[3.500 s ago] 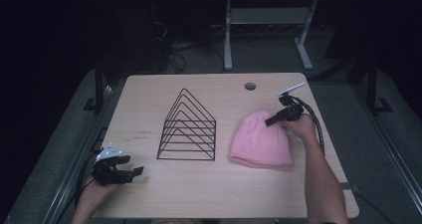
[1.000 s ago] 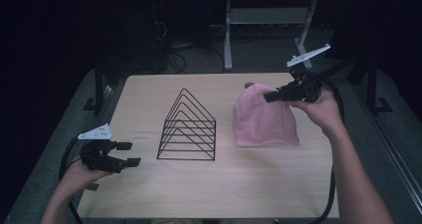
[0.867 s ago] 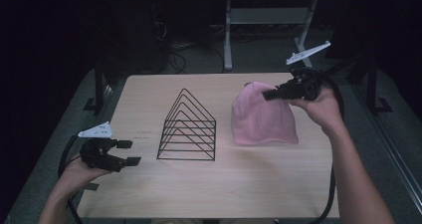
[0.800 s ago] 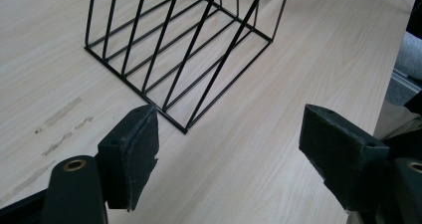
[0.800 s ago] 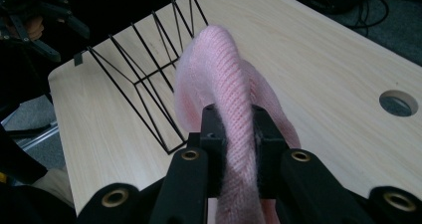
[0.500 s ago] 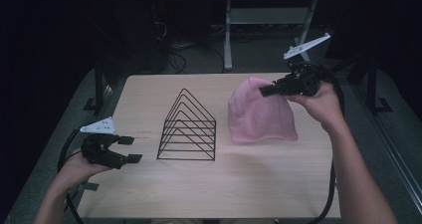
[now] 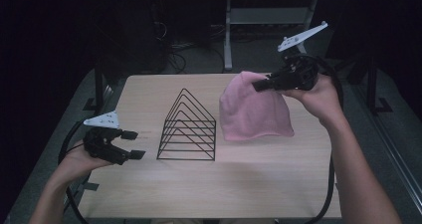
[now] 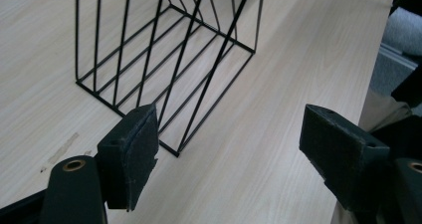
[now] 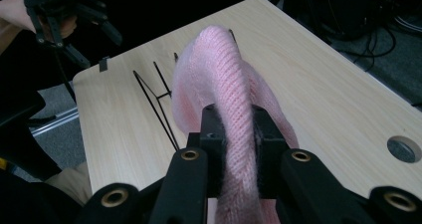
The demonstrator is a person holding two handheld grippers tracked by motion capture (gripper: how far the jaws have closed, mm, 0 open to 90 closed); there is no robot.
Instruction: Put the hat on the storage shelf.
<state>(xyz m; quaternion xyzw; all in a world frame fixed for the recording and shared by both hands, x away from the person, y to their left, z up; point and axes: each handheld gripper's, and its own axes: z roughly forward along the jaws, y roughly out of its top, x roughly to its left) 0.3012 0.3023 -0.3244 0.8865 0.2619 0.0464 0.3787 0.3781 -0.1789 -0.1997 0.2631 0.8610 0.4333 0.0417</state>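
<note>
Right gripper (image 7: 261, 83) clenched on pink hat (image 7: 255, 110), hat hanging above table (image 7: 249, 184). Left gripper (image 7: 130, 144) released, jaws wide apart, near wire rack (image 7: 188, 127).

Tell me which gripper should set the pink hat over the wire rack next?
Right. The right gripper is already shut on the pink hat, lifted beside the wire rack. The left gripper hangs open at the rack's other side, holding nothing.
</note>
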